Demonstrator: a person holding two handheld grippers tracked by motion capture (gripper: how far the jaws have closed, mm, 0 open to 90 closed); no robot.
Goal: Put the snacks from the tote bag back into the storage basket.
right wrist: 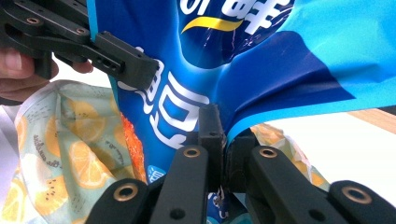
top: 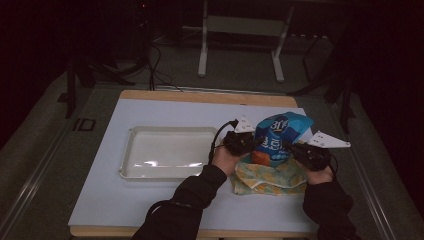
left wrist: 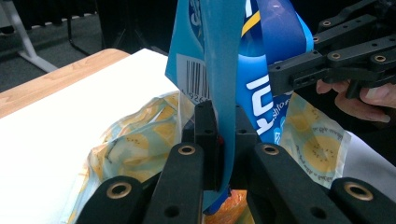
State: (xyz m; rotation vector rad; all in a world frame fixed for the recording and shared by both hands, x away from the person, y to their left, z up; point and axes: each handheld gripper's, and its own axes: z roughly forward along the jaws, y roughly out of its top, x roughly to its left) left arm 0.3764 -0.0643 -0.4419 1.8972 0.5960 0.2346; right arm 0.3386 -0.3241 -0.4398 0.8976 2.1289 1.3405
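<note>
On the white table mat, with left gripper and right gripper both clamped on the blue snack bag (opposite edges), pull apart evenly.

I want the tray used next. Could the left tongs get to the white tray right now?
Probably not yet. The left tongs are shut on the blue bag, and the right tongs pinch it too. The tray lies close by with nothing between, so letting go of the bag first should free the way.
</note>
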